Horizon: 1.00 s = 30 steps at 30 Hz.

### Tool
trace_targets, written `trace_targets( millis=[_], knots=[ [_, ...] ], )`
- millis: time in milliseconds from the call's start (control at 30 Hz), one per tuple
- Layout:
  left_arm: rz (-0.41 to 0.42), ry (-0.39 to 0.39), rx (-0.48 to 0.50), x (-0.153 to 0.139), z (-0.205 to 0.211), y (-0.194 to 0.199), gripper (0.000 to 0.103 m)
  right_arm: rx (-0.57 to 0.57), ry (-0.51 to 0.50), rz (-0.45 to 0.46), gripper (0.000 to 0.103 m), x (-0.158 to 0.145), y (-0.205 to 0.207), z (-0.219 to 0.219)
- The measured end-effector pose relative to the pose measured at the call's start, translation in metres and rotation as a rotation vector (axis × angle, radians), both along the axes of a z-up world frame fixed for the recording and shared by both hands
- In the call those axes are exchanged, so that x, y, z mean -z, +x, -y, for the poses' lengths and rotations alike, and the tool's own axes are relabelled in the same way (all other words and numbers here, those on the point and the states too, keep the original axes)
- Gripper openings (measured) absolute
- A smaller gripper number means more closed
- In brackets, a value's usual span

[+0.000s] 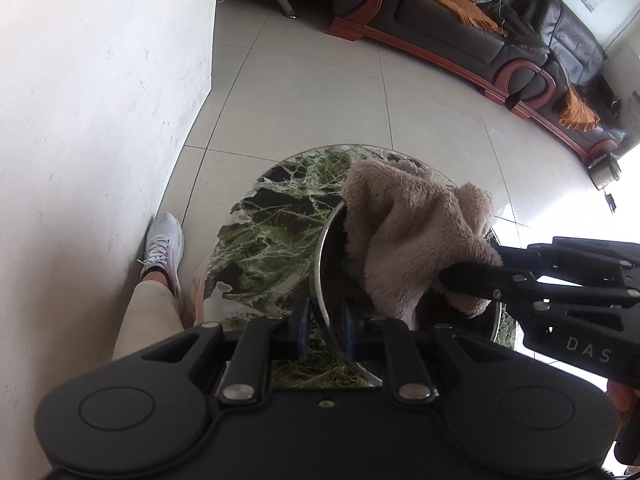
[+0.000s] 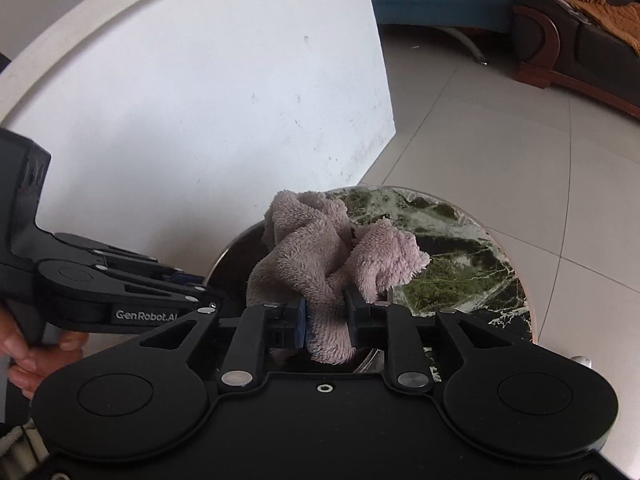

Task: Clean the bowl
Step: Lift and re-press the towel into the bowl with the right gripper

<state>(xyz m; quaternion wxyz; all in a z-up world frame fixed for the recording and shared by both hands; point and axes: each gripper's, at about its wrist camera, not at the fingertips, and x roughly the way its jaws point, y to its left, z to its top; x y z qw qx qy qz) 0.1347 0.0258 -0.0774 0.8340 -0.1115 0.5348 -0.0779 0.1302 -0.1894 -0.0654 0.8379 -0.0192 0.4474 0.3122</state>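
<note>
A steel bowl (image 1: 320, 256) stands on a round green-marble table (image 1: 272, 232). My left gripper (image 1: 327, 322) is shut on the bowl's near rim, one finger inside and one outside. A fluffy beige towel (image 1: 404, 232) is bunched inside the bowl and spills over its far edge. My right gripper (image 1: 460, 276) comes in from the right and is shut on the towel. In the right wrist view the towel (image 2: 316, 252) is pinched between the pads of the right gripper (image 2: 326, 316), above the bowl (image 2: 236, 252). The left gripper (image 2: 202, 286) reaches the bowl's rim from the left.
A white wall (image 1: 100, 120) stands close on the left of the table (image 2: 460, 272). A person's leg and white shoe (image 1: 164, 248) are beside it. A dark sofa (image 1: 480, 40) with orange throws lines the far side of the tiled floor (image 1: 320, 100). A hand (image 2: 24, 356) holds the left gripper's handle.
</note>
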Motion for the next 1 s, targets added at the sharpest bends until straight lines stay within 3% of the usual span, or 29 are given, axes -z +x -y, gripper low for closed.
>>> trace_targets(
  millis=[133,233,400,567,633,667,833,1000],
  knots=[
    [0.001,-0.002,-0.001,0.001,0.0,0.0,0.015,-0.006,0.04,0.074,0.05,-0.021,-0.011,0.0],
    [0.0,-0.002,-0.002,0.001,0.0,0.0,0.015,-0.003,0.077,0.125,0.053,-0.033,-0.006,0.0],
    [0.0,-0.004,-0.001,0.002,0.0,-0.001,0.015,-0.003,0.072,0.091,0.053,-0.021,0.005,-0.01],
    [-0.001,-0.003,0.003,0.003,0.0,0.001,0.015,-0.007,0.006,0.027,0.037,0.011,0.013,-0.019],
    [-0.001,-0.003,0.004,0.002,0.0,0.001,0.015,-0.008,0.0,0.004,0.016,0.018,0.012,-0.018],
    [-0.001,-0.003,0.004,0.002,0.0,0.0,0.015,-0.013,0.003,-0.002,0.012,0.019,0.011,-0.017],
    [0.002,-0.001,0.003,0.002,0.001,-0.001,0.015,-0.042,0.033,0.01,0.01,0.011,0.003,-0.016],
    [-0.001,0.007,0.004,0.001,0.002,0.0,0.015,-0.041,-0.024,0.042,0.01,0.018,0.017,-0.026]
  ],
)
